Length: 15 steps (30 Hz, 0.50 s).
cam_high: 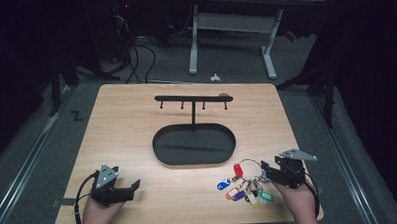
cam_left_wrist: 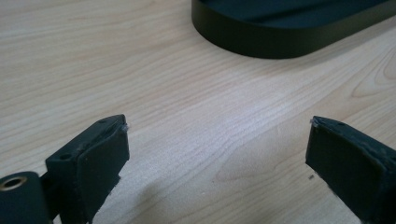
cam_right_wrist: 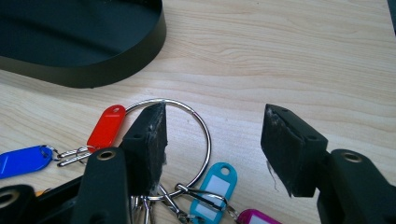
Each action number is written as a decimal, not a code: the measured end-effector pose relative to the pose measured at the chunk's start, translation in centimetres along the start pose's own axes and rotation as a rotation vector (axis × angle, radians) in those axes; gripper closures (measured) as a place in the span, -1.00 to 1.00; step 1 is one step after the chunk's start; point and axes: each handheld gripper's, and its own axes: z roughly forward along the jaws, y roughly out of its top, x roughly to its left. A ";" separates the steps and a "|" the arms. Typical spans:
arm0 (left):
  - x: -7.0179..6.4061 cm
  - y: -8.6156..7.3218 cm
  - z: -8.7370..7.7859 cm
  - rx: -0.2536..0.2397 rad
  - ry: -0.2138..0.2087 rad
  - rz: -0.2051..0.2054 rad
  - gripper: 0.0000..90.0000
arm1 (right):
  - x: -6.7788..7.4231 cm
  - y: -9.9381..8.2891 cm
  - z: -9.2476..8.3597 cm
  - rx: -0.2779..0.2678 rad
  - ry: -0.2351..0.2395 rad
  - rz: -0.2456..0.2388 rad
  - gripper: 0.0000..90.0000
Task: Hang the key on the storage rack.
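Tabletop (cam_high: 137, 124): key ring (cam_right_wrist: 187, 140) under right tongs (cam_right_wrist: 212, 140)

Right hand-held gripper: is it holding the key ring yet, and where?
No. The right hand-held gripper is open over the key ring, one jaw inside the loop, gripping nothing.

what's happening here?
A person holds a gripper in each hand at a wooden table. The right gripper is open over a big metal ring strung with coloured key tags, one of its fingers inside the ring; nothing is gripped yet. The left gripper is open above bare table. A black hook stand rises from an oval tray mid-table, its hooks empty.
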 end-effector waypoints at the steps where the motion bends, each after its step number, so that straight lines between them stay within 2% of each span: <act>1: -0.1 0.0 -0.1 -0.005 -0.001 0.002 -0.85 | -0.1 0.2 0.1 0.006 0.001 0.002 -0.08; 5: 0.0 0.0 0.2 0.005 -0.008 -0.005 -0.85 | -0.3 1.1 0.8 0.031 0.024 0.004 -0.07; 9: 0.1 0.2 0.3 0.019 -0.019 -0.004 -0.85 | -0.4 1.8 1.4 0.081 0.048 0.015 -0.05; 12: 0.0 0.3 0.4 0.025 -0.019 0.014 -0.86 | -0.4 2.2 1.5 0.120 0.064 -0.013 -0.05; 15: -0.1 0.4 0.4 0.026 -0.028 0.008 -0.86 | -0.6 2.5 1.4 0.140 0.068 -0.024 -0.05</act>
